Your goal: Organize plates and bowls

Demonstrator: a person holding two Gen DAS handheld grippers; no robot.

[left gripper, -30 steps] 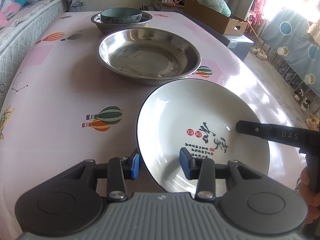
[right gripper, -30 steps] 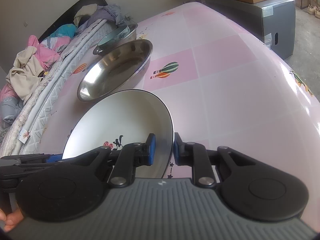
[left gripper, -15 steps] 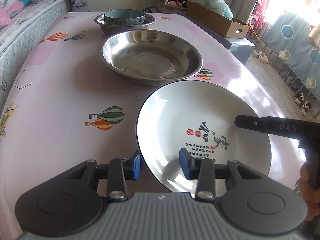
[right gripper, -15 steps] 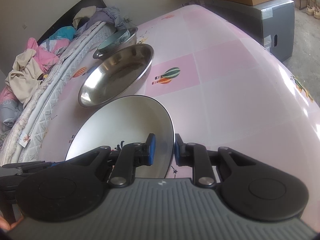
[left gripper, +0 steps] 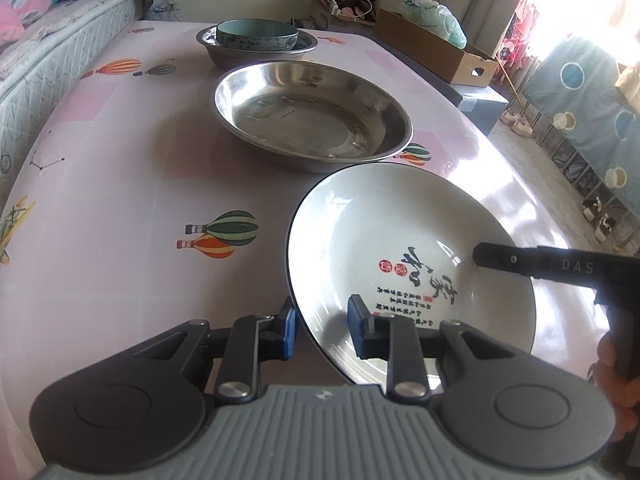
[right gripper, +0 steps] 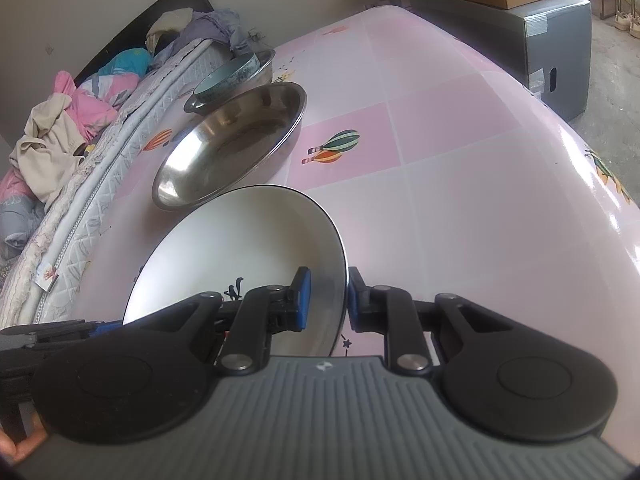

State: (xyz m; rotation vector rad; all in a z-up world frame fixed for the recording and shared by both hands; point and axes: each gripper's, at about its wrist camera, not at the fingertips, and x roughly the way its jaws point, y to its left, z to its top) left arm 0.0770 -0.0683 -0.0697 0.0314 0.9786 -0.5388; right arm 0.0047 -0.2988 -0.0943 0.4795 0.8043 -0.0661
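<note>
Left tool (left gripper: 322,326) has just been closing around plate (left gripper: 400,236) rim.

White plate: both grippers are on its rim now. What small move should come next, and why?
Probably lift the plate slightly and carry it toward the steel dish ahead. The right gripper is shut on its rim, and the left gripper, whose jaws have just been closing, has the rim between its pads, so both sides seem held.

Left tongs (left gripper: 322,328) just narrowed; right tongs (right gripper: 325,298) clamped.
</note>
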